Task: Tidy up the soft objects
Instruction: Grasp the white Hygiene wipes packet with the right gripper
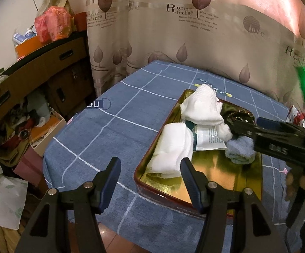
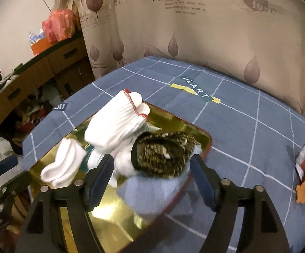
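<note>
Socks pile in the gold tin: the blue sock lies just ahead of my right gripper, jaws spread and unclamped; my left gripper hangs open, farther off.

On the curtain behind your desk you can read "Romantic feelings" in large letters, printed several times across the cloth, with lines of small print beneath; of these only "Who has seen the wind?" comes out. A dark round badge on the curtain says "love". On the blue checked cloth you can read "HEART" in white on a dark band with yellow ends, and a dark tag ending in "OU". The pouch in the tin carries a block of print too small to read. Raised letters on the tin's front wall are cut off and unclear.
</note>
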Demonstrator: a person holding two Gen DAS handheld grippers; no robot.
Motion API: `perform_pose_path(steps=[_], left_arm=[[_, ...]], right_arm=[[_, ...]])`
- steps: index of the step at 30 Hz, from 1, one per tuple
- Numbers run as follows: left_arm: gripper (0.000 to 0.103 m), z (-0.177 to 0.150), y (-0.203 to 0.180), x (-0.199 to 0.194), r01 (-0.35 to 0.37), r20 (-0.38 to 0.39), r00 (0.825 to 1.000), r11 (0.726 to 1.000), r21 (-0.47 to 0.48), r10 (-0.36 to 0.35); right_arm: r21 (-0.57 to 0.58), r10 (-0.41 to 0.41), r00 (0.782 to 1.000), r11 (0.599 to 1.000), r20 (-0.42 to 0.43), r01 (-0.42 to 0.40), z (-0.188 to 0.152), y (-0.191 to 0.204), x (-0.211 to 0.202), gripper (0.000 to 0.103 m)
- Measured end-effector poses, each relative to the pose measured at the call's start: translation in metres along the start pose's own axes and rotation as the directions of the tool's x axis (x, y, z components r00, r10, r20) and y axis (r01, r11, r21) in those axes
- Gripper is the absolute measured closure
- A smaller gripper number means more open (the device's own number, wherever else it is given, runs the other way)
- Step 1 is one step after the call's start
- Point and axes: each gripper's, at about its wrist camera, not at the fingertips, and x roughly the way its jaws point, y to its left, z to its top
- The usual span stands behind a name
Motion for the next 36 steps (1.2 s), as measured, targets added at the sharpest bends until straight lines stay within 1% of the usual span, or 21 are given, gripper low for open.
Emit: perform_pose_path(steps=[4, 7, 11, 15, 18, 21, 22, 25, 28, 32, 34, 35, 36], left_arm=[[0.043, 0.000, 0.000, 0.000, -0.002, 0.000, 1.000, 1.000, 0.001, 0.002], [0.043, 0.000, 0.001, 0.000, -0.004, -0.001, 1.000, 1.000, 0.002, 0.004], [0.043, -0.001, -0.001, 0.000, -0.007, 0.001, 1.000, 1.000, 0.009, 0.007], [0.043, -0.003, -0.004, 0.000, -0.012, 0.002, 1.000, 1.000, 0.023, 0.012], [0.043, -0.004, -0.007, 0.001, -0.017, 0.000, 1.000, 0.999, 0.032, 0.017], [0.043, -0.006, -0.009, 0.004, -0.022, -0.002, 1.000, 0.999, 0.043, 0.022], [0.043, -0.006, -0.010, 0.004, -0.024, -0.001, 1.000, 0.999, 0.047, 0.024], [0.043, -0.006, -0.012, 0.005, -0.036, 0.006, 0.999, 0.997, 0.062, 0.036], [0.043, -0.007, -0.014, 0.007, -0.049, 0.008, 0.999, 0.996, 0.078, 0.048], [0.043, -0.008, -0.015, 0.011, -0.051, -0.001, 0.999, 0.995, 0.084, 0.051], [0.043, -0.009, -0.016, 0.011, -0.056, -0.002, 0.998, 0.995, 0.084, 0.056], [0.043, -0.009, -0.016, 0.012, -0.057, -0.002, 0.998, 0.995, 0.085, 0.057], [0.043, -0.009, -0.016, 0.012, -0.057, -0.002, 0.998, 0.995, 0.083, 0.057]], right_arm=[[0.021, -0.004, 1.000, 1.000, 0.026, 0.004, -0.010, -0.013, -0.023, 0.030], [0.051, -0.046, 0.998, 0.998, 0.051, 0.043, -0.015, -0.035, -0.041, 0.025], [0.097, -0.149, 0.986, 0.985, 0.073, 0.141, -0.017, -0.078, -0.063, 0.024], [0.205, -0.264, 0.962, 0.947, 0.068, 0.246, -0.020, -0.140, -0.084, 0.021], [0.264, -0.348, 0.937, 0.907, 0.035, 0.327, -0.021, -0.178, -0.093, 0.020], [0.341, -0.397, 0.918, 0.863, 0.001, 0.373, -0.025, -0.217, -0.099, 0.020], [0.380, -0.406, 0.914, 0.843, -0.013, 0.380, -0.028, -0.231, -0.101, 0.020], [0.446, -0.424, 0.905, 0.805, -0.030, 0.392, -0.032, -0.259, -0.104, 0.020], [0.487, -0.440, 0.897, 0.776, -0.038, 0.401, -0.031, -0.276, -0.103, 0.020], [0.506, -0.468, 0.881, 0.747, -0.062, 0.432, -0.028, -0.292, -0.095, 0.020], [0.523, -0.460, 0.885, 0.737, -0.077, 0.429, -0.029, -0.299, -0.089, 0.020], [0.532, -0.448, 0.890, 0.735, -0.084, 0.421, -0.030, -0.300, -0.086, 0.020], [0.545, -0.426, 0.900, 0.735, -0.090, 0.403, -0.033, -0.301, -0.081, 0.020]])
